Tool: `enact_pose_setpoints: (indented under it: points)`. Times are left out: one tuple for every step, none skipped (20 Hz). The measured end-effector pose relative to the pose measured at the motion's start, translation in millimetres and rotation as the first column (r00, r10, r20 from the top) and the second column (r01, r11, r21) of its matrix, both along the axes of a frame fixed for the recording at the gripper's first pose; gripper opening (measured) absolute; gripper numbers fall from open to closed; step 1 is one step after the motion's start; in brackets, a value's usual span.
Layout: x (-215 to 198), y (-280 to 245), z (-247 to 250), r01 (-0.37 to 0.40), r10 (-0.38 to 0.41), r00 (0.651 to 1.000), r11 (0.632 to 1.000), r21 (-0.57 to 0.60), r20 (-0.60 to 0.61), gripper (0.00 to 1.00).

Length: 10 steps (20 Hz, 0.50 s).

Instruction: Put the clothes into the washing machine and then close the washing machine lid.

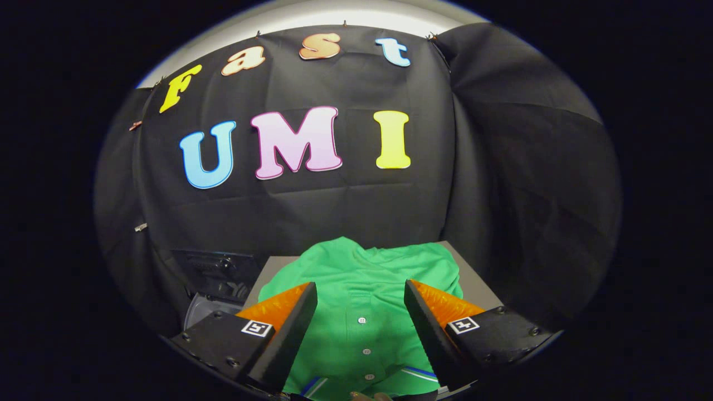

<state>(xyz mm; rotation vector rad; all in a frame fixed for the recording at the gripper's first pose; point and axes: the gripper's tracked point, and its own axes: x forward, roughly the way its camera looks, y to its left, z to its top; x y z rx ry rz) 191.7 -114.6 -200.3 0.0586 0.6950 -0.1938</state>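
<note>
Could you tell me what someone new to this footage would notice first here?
A bright green buttoned shirt lies spread on a grey table, between and just ahead of the open gripper. To the shirt's left, lower down, sits the dark washing machine.

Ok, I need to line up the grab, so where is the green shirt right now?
In the gripper view the green shirt lies spread on the grey table, between and just ahead of the open gripper, with the dark washing machine to its left.

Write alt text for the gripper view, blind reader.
The gripper hangs open over a green buttoned shirt lying on a grey surface, its fingers apart on either side of the button row. A dark machine sits beside the surface, black cloth wall behind.
</note>
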Motion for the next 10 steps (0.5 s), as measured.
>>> enact_pose_setpoints:
  points:
    - [1,-2,-7,0.005,-0.005,1.0,1.0,0.001,-0.017,0.98]
    - [2,-3,-13,0.008,-0.008,0.999,1.0,-0.001,-0.034,0.98]
    - [3,-5,-20,0.009,-0.009,0.999,1.0,-0.006,-0.052,0.98]
    - [4,-7,-28,0.01,-0.011,0.997,1.0,-0.013,-0.076,0.98]
    - [4,-9,-35,0.013,-0.015,0.995,1.0,-0.018,-0.102,0.98]
    - [2,-10,-43,0.016,-0.018,0.992,1.0,-0.017,-0.125,0.98]
    - [2,-11,-49,0.018,-0.02,0.989,1.0,-0.013,-0.144,0.98]
    - [2,-13,-55,0.02,-0.022,0.987,1.0,-0.01,-0.158,0.98]
    - [2,-15,-60,0.024,-0.026,0.985,1.0,-0.013,-0.171,0.99]
    - [0,-15,-64,0.025,-0.027,0.982,1.0,-0.015,-0.185,0.98]
